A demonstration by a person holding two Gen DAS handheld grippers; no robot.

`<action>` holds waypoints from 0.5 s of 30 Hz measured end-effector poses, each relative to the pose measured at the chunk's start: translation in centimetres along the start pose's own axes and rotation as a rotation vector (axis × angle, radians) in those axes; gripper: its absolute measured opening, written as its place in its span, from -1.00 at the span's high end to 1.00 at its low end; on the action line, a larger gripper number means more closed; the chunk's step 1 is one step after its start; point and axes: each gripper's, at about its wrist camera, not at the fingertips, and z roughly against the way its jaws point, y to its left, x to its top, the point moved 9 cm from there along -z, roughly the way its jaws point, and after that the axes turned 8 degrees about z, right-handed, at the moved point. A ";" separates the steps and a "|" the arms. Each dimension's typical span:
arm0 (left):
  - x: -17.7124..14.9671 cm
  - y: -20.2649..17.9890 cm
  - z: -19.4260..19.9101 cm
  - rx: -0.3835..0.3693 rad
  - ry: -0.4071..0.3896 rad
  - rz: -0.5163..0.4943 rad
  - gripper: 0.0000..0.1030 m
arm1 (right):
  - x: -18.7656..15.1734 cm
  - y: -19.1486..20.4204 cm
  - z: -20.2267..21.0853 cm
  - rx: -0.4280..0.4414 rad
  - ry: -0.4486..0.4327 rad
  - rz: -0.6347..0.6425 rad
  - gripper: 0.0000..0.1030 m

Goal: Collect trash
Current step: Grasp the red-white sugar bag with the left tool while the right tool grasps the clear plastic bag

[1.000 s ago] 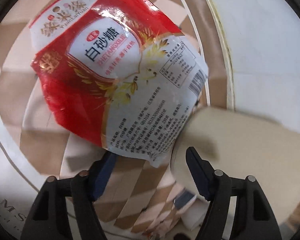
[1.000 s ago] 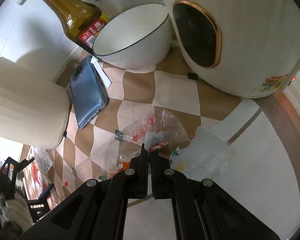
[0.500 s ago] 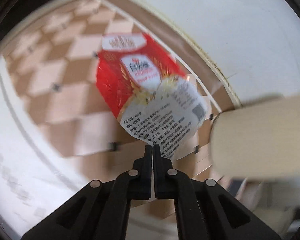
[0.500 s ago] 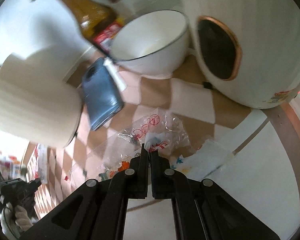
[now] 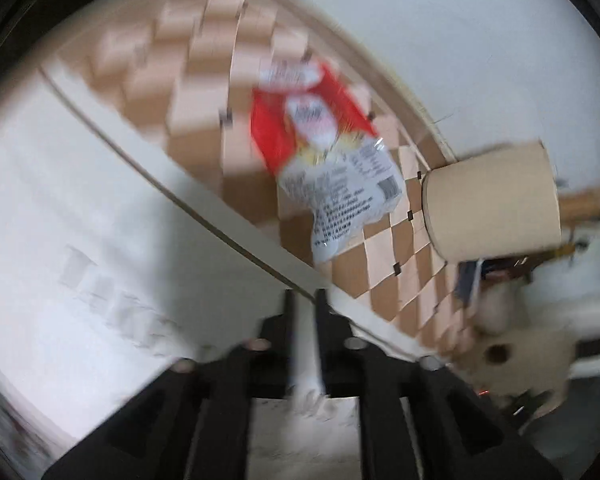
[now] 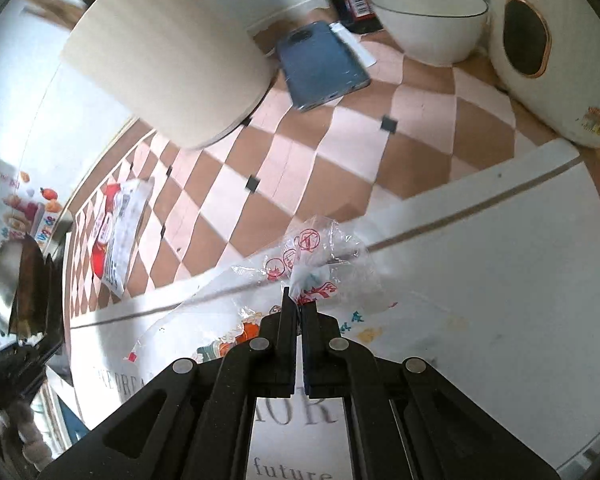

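Clear plastic first: clamping the crinkly wrapper point(image 6: 320, 256) tight in the right gripper point(image 6: 299, 308), hovering over the white mat point(image 6: 500, 280). Not yet collecting the red packet point(image 5: 328, 160), lying loose on the checked cloth point(image 5: 204, 92) beyond the left gripper point(image 5: 302, 294), fingers just been opening, gripping nothing. Reading only "future" on the mat; packet print blurring out.

You see a crumpled clear plastic wrapper point(image 6: 320, 264) with red printed marks, lifted at the near white edge of the checked cloth. Far to its left, a red and white sugar bag point(image 6: 116, 236) lies flat, crinkled.
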 end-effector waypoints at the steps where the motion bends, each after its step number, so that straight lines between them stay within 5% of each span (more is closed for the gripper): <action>1: 0.4 0.1 -1.5 -0.033 0.022 0.037 0.39 | -0.3 0.2 -0.3 0.010 0.007 -0.017 0.97; 4: 2.0 0.4 -5.1 -0.083 0.034 0.129 0.35 | 0.2 0.3 -1.5 0.015 0.013 -0.041 0.97; 6: 3.7 -0.5 -4.9 -0.172 -0.040 0.157 -0.02 | 1.0 0.2 -2.0 0.016 0.010 -0.044 0.97; 8: 5.1 -1.4 -5.1 -0.215 -0.075 0.186 -0.11 | 2.0 0.2 -2.1 0.007 0.000 -0.038 0.97; 11: 6.8 -2.7 -5.5 -0.214 -0.113 0.190 -0.21 | 3.5 -0.1 -2.2 0.001 -0.021 -0.044 0.97; 15: 9.0 -4.7 -6.2 -0.087 -0.166 0.146 -0.15 | 5.1 -1.0 -2.6 0.002 -0.032 -0.078 0.97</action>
